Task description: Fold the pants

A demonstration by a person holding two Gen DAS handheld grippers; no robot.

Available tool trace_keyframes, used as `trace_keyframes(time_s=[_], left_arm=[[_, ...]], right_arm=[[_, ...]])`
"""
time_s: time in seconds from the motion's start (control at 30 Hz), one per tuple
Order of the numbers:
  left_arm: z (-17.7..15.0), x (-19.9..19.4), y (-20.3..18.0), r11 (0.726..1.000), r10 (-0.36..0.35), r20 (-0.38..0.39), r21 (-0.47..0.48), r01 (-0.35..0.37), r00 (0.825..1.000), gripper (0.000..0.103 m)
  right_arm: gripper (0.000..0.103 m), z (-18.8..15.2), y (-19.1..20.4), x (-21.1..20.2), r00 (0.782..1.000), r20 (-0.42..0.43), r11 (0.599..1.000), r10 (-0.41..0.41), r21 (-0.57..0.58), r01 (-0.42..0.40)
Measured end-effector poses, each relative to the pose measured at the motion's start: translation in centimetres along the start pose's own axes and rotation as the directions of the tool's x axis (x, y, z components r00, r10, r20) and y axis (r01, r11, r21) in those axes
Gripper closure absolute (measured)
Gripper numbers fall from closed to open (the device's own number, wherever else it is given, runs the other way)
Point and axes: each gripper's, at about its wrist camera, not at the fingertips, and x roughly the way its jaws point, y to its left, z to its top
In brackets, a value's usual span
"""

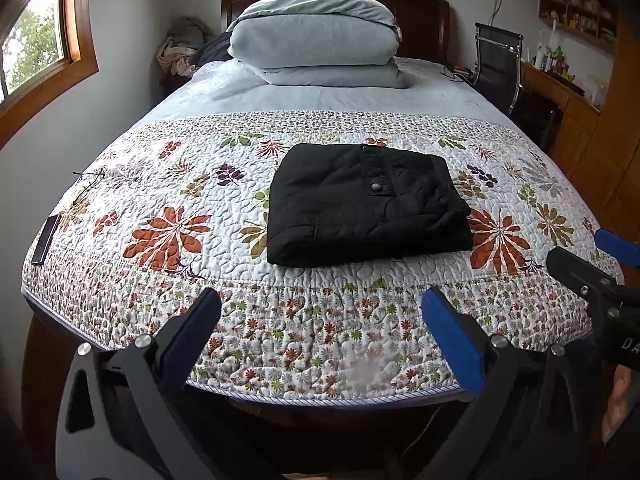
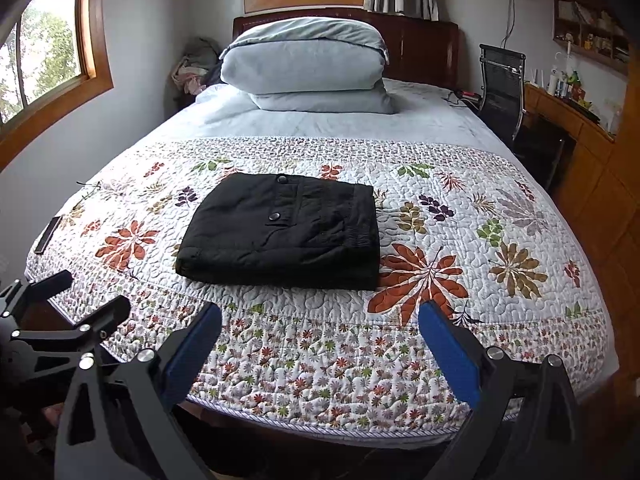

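Black pants (image 1: 366, 204) (image 2: 284, 232) lie folded into a thick rectangle on the floral quilt (image 1: 168, 184) (image 2: 460, 216), with a buttoned pocket flap on top. My left gripper (image 1: 320, 308) hangs open over the foot edge of the bed, well short of the pants, holding nothing. My right gripper (image 2: 320, 320) is likewise open and empty near the foot edge, with the pants ahead and slightly left. The right gripper's fingers (image 1: 580, 268) show at the right of the left wrist view, and the left gripper's fingers (image 2: 104, 312) show at the left of the right wrist view.
A folded pale blue duvet (image 1: 316, 40) (image 2: 308, 64) is stacked at the headboard. A dark phone-like object (image 1: 45, 240) (image 2: 48, 234) lies at the bed's left edge. An office chair (image 1: 498, 64) and a wooden desk (image 1: 560, 96) stand to the right. Windows are on the left.
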Motion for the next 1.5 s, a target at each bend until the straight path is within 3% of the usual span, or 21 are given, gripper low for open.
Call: trace_keyframes(time_s=[1.5], left_arm=[[0.06,-0.06,-0.08,1.000,0.010,0.001,0.014,-0.010,1.000,0.003]], right_arm=[[0.004,0.01,0.31,0.66,1.000,0.006,1.000,0.009,-0.012,-0.009]])
